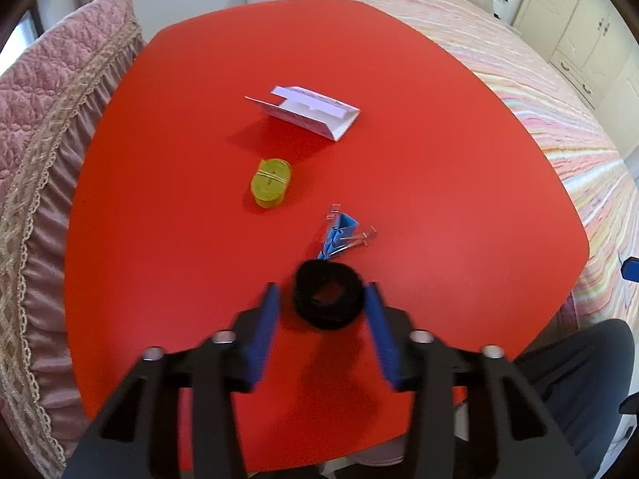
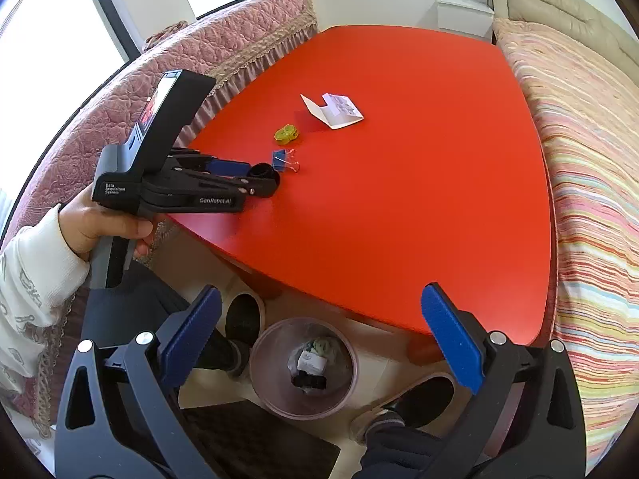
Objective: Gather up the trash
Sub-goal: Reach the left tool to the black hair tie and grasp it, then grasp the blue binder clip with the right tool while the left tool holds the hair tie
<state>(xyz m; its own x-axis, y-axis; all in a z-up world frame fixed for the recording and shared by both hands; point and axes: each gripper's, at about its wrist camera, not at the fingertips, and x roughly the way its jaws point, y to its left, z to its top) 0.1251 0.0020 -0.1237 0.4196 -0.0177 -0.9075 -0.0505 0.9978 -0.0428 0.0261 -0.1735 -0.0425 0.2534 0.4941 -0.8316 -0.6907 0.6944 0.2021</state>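
Here the left gripper is reaching down onto the red table, its blue pads sitting either side of a black hair tie near the table's front edge. The right-hand pad is touching the tie; the other is showing a sliver of red beside it in the blurred left wrist view, so whether the jaws are truly pinching the tie I cannot tell. No other object is sitting between the pads.

Just beyond the hair tie a blue binder clip is lying on the table, and further back a rolled yellow tape is standing on its side. Farthest from the hair tie, an opened white paper box is lying toward the middle of the table.

The right gripper is hanging wide and empty off the table's front edge — directly over a round bin on the floor, which is already holding a few scraps. A hand in a white sleeve is gripping the left tool's handle.
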